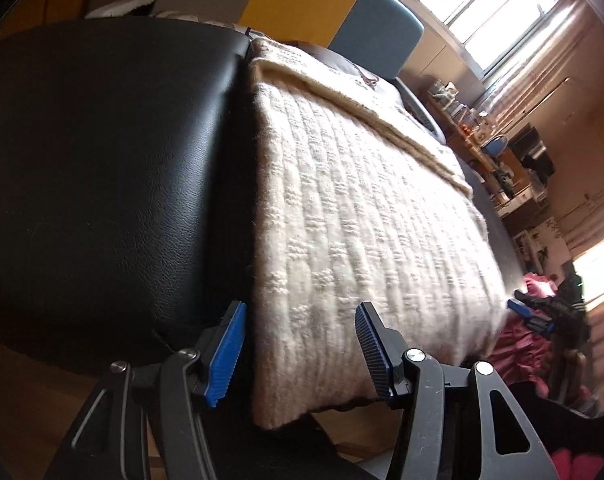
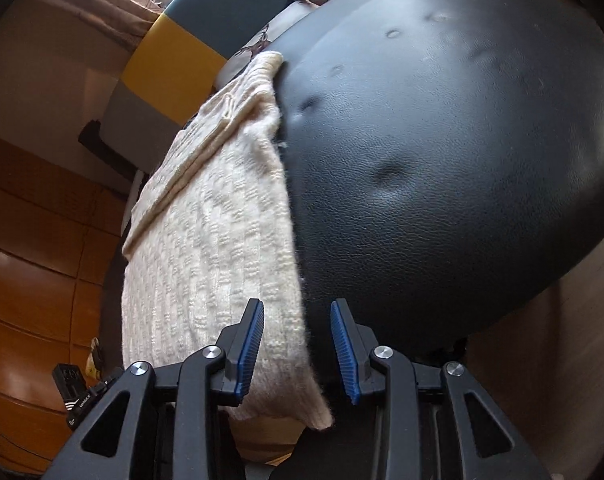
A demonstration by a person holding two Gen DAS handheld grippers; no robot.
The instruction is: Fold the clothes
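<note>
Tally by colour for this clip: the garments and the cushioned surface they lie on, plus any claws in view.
Cream: 1, knit sweater
Pink: 1, garment pile
Black: 1, leather cushion
Blue-padded: 2, left claw, right claw
Total: 5

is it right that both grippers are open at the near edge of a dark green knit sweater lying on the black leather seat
Not quite: the knit sweater is cream, not dark green, as the left wrist view shows. The rest holds: left gripper and right gripper are both open at its near edge, and it lies on the black leather seat.
</note>
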